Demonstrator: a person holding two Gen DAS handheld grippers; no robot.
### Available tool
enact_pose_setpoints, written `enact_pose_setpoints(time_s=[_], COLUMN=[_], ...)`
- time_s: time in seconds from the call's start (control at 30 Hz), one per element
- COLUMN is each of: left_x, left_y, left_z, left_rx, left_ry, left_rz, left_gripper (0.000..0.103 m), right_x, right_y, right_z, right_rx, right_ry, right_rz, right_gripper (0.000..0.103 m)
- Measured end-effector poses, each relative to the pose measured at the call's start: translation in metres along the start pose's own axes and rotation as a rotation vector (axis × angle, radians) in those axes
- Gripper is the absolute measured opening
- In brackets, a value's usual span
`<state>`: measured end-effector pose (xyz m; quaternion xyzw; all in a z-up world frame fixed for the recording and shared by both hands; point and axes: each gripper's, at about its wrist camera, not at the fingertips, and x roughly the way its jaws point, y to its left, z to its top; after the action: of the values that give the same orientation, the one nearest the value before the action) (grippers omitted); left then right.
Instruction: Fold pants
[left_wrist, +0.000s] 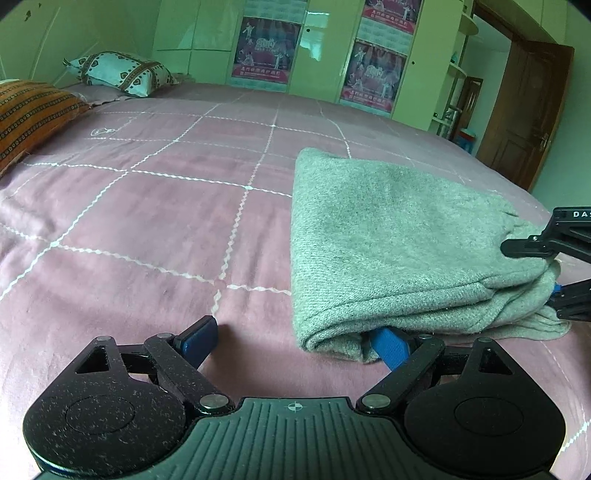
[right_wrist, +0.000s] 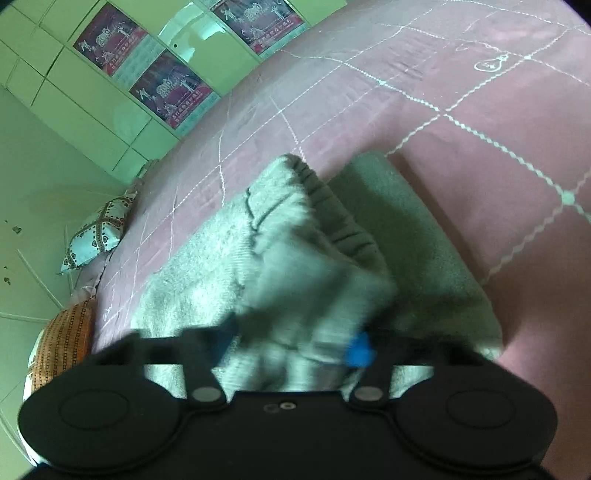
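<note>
The grey pants (left_wrist: 399, 240) lie folded in layers on the pink bedspread (left_wrist: 155, 221). My left gripper (left_wrist: 295, 341) is open, low on the bed; its right blue pad (left_wrist: 389, 347) touches the near fold of the pants, its left pad lies on bare bedspread. My right gripper (left_wrist: 546, 273) shows at the right edge of the left wrist view, its fingers above and below the pants' right end. In the right wrist view the right gripper (right_wrist: 291, 347) has a bunch of grey pants (right_wrist: 314, 266) between its wide-set fingers; the picture is blurred.
A patterned white pillow (left_wrist: 122, 72) and an orange striped cushion (left_wrist: 26, 114) lie at the bed's head. Green cabinets with posters (left_wrist: 373, 74) stand behind the bed. A brown door (left_wrist: 524, 114) is at the far right.
</note>
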<state>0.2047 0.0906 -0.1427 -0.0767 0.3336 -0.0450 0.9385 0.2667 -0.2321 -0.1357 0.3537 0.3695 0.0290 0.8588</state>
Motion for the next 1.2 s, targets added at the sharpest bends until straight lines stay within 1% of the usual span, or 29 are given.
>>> enact_pose_setpoints(time_s=[0.03, 0.17, 0.2, 0.27, 0.3, 0.37, 0.4, 0.43, 0.47, 0.5, 0.53, 0.57, 0.63, 0.67, 0.73, 0.77, 0.8, 0.83, 0.9, 0.93, 0.97, 1.07, 1.13, 1.17, 1.2], left_x=[0.000, -0.001, -0.001, -0.006, -0.010, -0.016, -0.014, -0.009, -0.003, 0.003, 0.006, 0.006, 0.002, 0.000, -0.001, 0.000, 0.001, 0.003, 0.007, 0.007, 0.006, 0.008, 0.007, 0.007, 0.006], left_y=[0.000, 0.000, 0.000, -0.001, -0.003, -0.009, -0.012, -0.015, -0.016, -0.013, -0.005, 0.004, 0.016, 0.014, 0.007, 0.007, 0.009, 0.011, 0.012, 0.011, 0.011, 0.013, 0.014, 0.014, 0.014], left_z=[0.000, -0.001, 0.000, 0.000, -0.001, -0.002, -0.001, 0.000, 0.002, 0.004, 0.006, 0.006, 0.005, 0.006, 0.005, 0.003, 0.001, 0.001, 0.002, 0.002, 0.000, -0.002, -0.003, -0.003, -0.004], left_rx=[-0.001, -0.004, -0.006, -0.012, -0.010, 0.015, 0.031, 0.052, 0.059, 0.046, -0.001, -0.034, -0.083, -0.073, -0.052, -0.068, -0.085, -0.102, -0.107, -0.105, -0.105, -0.109, -0.113, -0.117, -0.118], left_ry=[0.000, -0.002, -0.003, -0.015, -0.029, -0.063, -0.061, -0.050, -0.031, -0.019, -0.021, -0.030, -0.051, -0.064, -0.088, -0.091, -0.086, -0.078, -0.064, -0.063, -0.064, -0.059, -0.061, -0.062, -0.063], left_rz=[-0.003, -0.006, -0.007, -0.018, -0.036, -0.077, -0.080, -0.066, -0.028, 0.023, 0.079, 0.079, 0.027, 0.025, 0.041, 0.044, 0.043, 0.042, 0.035, 0.040, 0.041, 0.039, 0.038, 0.037, 0.037], left_gripper=[0.089, 0.089, 0.089, 0.089, 0.089, 0.089, 0.089, 0.089, 0.089, 0.089, 0.089, 0.089, 0.090, 0.091, 0.091, 0.091, 0.091, 0.091, 0.092, 0.092, 0.092, 0.092, 0.092, 0.092, 0.092], right_x=[0.001, 0.005, 0.004, 0.003, 0.000, -0.008, -0.014, -0.017, -0.021, -0.024, -0.031, -0.039, -0.058, -0.067, -0.078, -0.078, -0.071, -0.053, -0.015, -0.013, -0.016, -0.017, -0.018, -0.021, -0.027], right_y=[-0.001, 0.000, 0.002, 0.007, 0.011, 0.021, 0.032, 0.044, 0.060, 0.072, 0.086, 0.097, 0.106, 0.105, 0.091, 0.074, 0.054, 0.025, -0.028, -0.040, -0.042, -0.038, -0.028, -0.019, -0.011], right_z=[-0.001, 0.000, 0.000, 0.000, 0.000, 0.002, 0.003, 0.004, 0.005, 0.008, 0.011, 0.015, 0.027, 0.032, 0.036, 0.032, 0.029, 0.024, 0.013, 0.007, 0.004, 0.006, 0.012, 0.014, 0.014], right_rx=[0.004, 0.003, -0.003, -0.025, -0.031, -0.030, -0.041, -0.063, -0.086, -0.101, -0.120, -0.136, -0.132, -0.129, -0.150, -0.158, -0.131, -0.070, 0.084, 0.107, 0.085, 0.066, 0.034, 0.002, -0.016], right_ry=[0.006, 0.027, 0.024, 0.024, 0.017, -0.007, -0.023, -0.032, -0.035, -0.036, -0.047, -0.072, -0.132, -0.160, -0.212, -0.230, -0.224, -0.169, 0.015, 0.015, -0.007, -0.007, -0.015, -0.037, -0.068], right_rz=[-0.003, -0.007, -0.020, -0.020, -0.013, 0.032, 0.062, 0.086, 0.116, 0.144, 0.172, 0.194, 0.238, 0.247, 0.228, 0.185, 0.142, 0.068, -0.044, -0.010, 0.018, 0.011, 0.020, 0.041, 0.084], right_gripper=[0.039, 0.045, 0.043, 0.033, 0.032, 0.030, 0.030, 0.030, 0.029, 0.029, 0.029, 0.029, 0.029, 0.028, 0.028, 0.028, 0.028, 0.028, 0.028, 0.028, 0.029, 0.030, 0.029, 0.029, 0.029])
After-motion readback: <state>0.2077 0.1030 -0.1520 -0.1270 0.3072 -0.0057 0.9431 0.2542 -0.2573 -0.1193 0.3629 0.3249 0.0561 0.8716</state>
